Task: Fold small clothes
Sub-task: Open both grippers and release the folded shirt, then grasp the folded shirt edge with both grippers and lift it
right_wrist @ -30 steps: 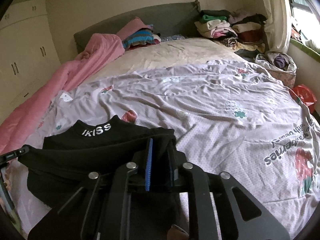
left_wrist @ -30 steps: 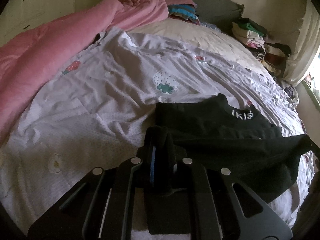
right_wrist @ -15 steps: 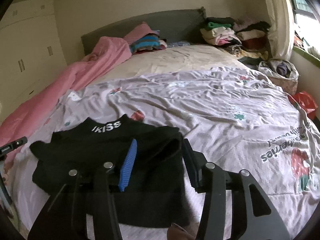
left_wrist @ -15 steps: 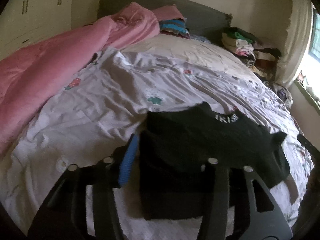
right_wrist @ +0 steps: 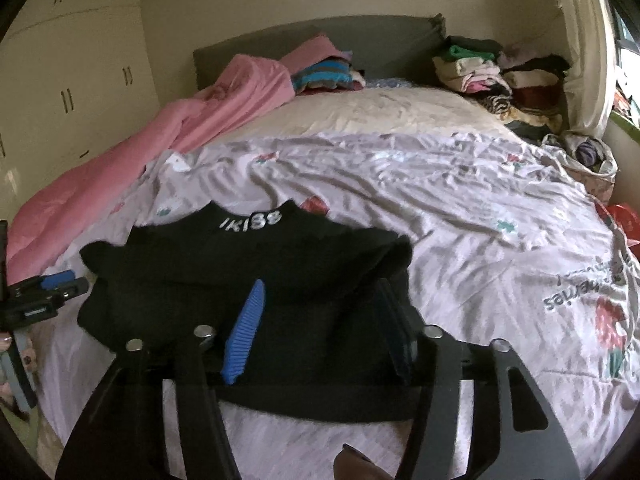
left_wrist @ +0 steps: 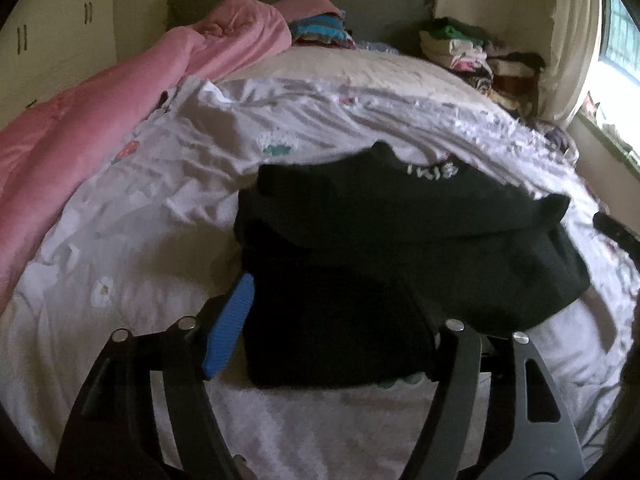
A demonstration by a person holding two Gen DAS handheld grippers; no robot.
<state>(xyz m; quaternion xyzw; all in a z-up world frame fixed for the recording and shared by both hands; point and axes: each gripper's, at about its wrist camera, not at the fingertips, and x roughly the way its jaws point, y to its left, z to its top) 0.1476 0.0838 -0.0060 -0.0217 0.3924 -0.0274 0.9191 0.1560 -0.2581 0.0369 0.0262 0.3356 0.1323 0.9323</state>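
**Black top lies folded on the bed, both pairs of jaws off it**

The black top (left_wrist: 400, 248) lies on the pale printed bedsheet (left_wrist: 168, 184) at the near end of the bed, folded over on itself. Its collar, with white lettering, points toward the headboard (right_wrist: 320, 40). The lower part of the garment is doubled under the upper part, so a thicker dark block sits at the near edge.

The left gripper (left_wrist: 332, 332) hangs over the near left part of the top. Its jaws are opening: the blue-padded finger (left_wrist: 230, 328) stands off the garment's left edge, over the sheet, and the other finger is lost against the dark cloth. The cloth lies between them, but no pad presses on it.

The right gripper (right_wrist: 320, 332) is over the near right part of the top. Its jaws stand partly apart and are closing slightly. Both fingers are above the black fabric, with a slack fold between them, and neither pinches it. In the right wrist view the left gripper (right_wrist: 60, 282) shows at the far left edge, just beside the garment's sleeve.

A pink duvet (right_wrist: 160, 140) is bunched along the left side of the bed. A striped folded garment (right_wrist: 324, 74) rests by the headboard, and a stack of folded clothes (right_wrist: 480, 68) sits at the far right corner. A cream wardrobe (right_wrist: 80, 72) stands to the left, and a curtain (left_wrist: 568, 32) hangs at the right.
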